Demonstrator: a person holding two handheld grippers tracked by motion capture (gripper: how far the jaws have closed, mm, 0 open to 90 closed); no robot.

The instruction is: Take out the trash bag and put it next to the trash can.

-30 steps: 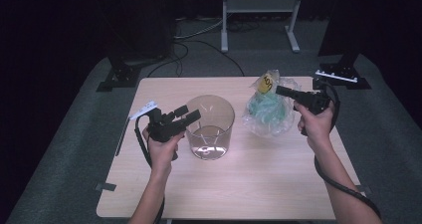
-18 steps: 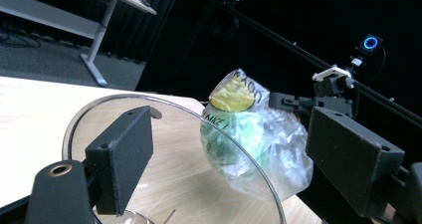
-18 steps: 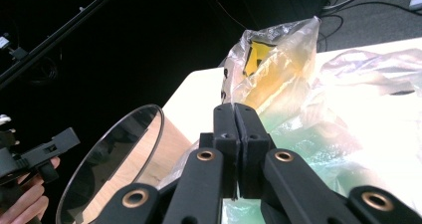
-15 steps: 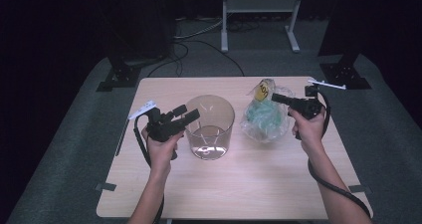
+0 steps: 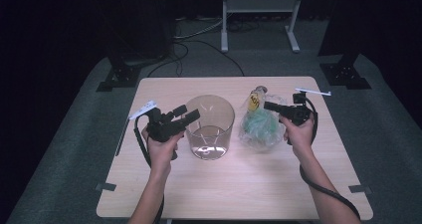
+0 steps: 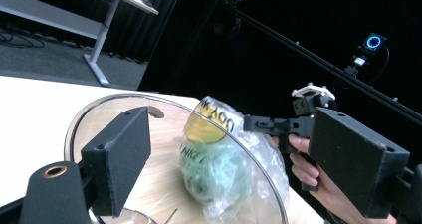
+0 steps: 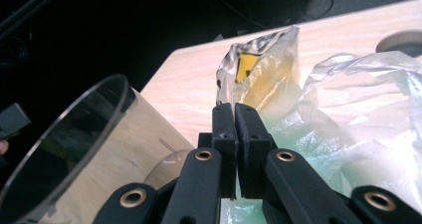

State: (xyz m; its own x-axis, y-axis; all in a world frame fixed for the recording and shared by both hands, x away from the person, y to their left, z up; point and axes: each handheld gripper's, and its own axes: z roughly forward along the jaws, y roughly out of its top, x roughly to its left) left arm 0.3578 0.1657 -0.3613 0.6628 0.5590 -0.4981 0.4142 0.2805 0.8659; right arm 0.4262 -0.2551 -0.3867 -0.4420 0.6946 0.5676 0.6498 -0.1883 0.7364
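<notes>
A clear round container (image 5: 210,127) stands in the middle of the wooden table (image 5: 234,194). To its right lies a crumpled clear plastic bag (image 5: 259,129) with pale green contents and a yellow label. My left gripper (image 5: 188,112) is open beside the container's left rim. In the left gripper view its jaws (image 6: 234,159) frame the container's rim (image 6: 124,97) and the bag (image 6: 214,164). My right gripper (image 5: 266,105) hovers over the top of the bag. Its jaws (image 7: 234,112) are pressed together, with the bag (image 7: 348,109) just beyond and the container (image 7: 74,149) at left.
A white metal stand (image 5: 259,5) is on the grey floor behind the table. Black stand bases (image 5: 119,77) (image 5: 346,74) sit off the table's far corners, with cables (image 5: 199,45) between them. Bare tabletop lies in front of the container.
My right gripper has come a little left and toward me, down over the top of the bag. The left gripper and the container have stayed put.
</notes>
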